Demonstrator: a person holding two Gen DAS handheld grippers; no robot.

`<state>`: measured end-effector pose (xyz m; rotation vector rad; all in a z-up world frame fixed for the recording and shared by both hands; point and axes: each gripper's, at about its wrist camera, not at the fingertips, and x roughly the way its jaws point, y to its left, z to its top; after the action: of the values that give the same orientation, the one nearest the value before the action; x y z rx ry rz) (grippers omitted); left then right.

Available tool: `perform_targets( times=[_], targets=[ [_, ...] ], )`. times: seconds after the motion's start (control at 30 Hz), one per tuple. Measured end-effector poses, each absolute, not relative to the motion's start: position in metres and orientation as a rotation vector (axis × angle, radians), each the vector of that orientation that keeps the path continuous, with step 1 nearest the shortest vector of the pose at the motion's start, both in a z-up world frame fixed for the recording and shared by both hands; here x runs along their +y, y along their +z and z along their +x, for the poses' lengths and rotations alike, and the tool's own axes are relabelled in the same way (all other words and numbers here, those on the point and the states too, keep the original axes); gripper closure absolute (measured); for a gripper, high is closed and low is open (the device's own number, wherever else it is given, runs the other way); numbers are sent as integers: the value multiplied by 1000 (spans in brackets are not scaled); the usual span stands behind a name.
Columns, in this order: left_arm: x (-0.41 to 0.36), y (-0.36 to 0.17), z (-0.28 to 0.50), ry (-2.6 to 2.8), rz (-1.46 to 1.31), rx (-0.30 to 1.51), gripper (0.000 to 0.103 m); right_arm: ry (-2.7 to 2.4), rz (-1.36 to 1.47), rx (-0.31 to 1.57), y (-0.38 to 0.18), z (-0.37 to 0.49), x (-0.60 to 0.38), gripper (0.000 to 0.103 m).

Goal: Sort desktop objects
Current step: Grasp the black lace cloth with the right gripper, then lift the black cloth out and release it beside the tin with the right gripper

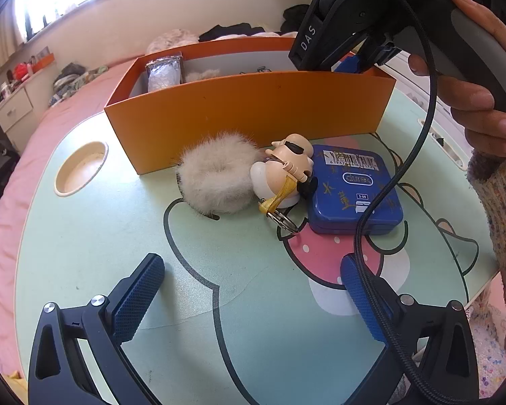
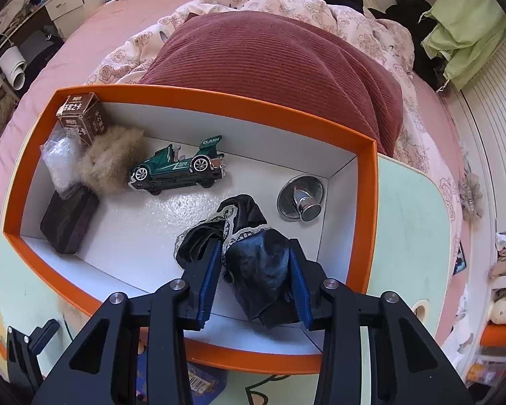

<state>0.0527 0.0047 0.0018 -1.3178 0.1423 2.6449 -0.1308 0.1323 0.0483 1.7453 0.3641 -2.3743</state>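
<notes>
An orange box point(image 1: 246, 108) stands on the pale green lap table point(image 1: 118, 236). In front of it lie a white fluffy scrunchie point(image 1: 212, 175), a cream figure keychain point(image 1: 283, 175) and a blue tin point(image 1: 354, 189). My left gripper point(image 1: 249, 287) is open and empty, low over the table, short of these things. My right gripper point(image 2: 254, 270) is over the orange box point(image 2: 199, 101), its blue pads on either side of a black lace-trimmed satin cloth point(image 2: 253, 263). In the left wrist view the right gripper point(image 1: 347, 64) reaches over the box's right end.
Inside the box lie a green toy car point(image 2: 178, 167), a tan fluffy scrunchie point(image 2: 108, 158), a brown card box point(image 2: 81, 118), a clear plastic bag point(image 2: 59, 158), a black case point(image 2: 69, 222) and a chrome knob point(image 2: 302, 199). A cup recess point(image 1: 81, 168) sits at the table's left. A pink bed surrounds the table.
</notes>
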Motion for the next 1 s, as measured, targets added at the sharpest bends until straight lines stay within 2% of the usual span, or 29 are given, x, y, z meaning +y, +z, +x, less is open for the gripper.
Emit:
perform_targets(
  times=[0.1,0.4,0.53,0.67,0.87,1.0],
  targets=[
    [5,2,52,2645,-1318,143,0,-2372,1729,292,54,-131,139,74],
    [4,2,53,2644,-1318,142,0,-2392,1446,17,131,-92,162,75],
    [4,2,53,2644,-1317,142,0,-2376,1343,-7,157,-52,176,75],
    [4,2,53,2645,-1317,142,0,-2325,1394,16,139,-28,187,75],
    [4,2,53,2644,-1317,141,0,-2255,1498,-69,89,-32,198,72],
    [4,2,53,2644,-1317,141,0,-2290,1460,-128,83,-34,201,68]
  ],
)
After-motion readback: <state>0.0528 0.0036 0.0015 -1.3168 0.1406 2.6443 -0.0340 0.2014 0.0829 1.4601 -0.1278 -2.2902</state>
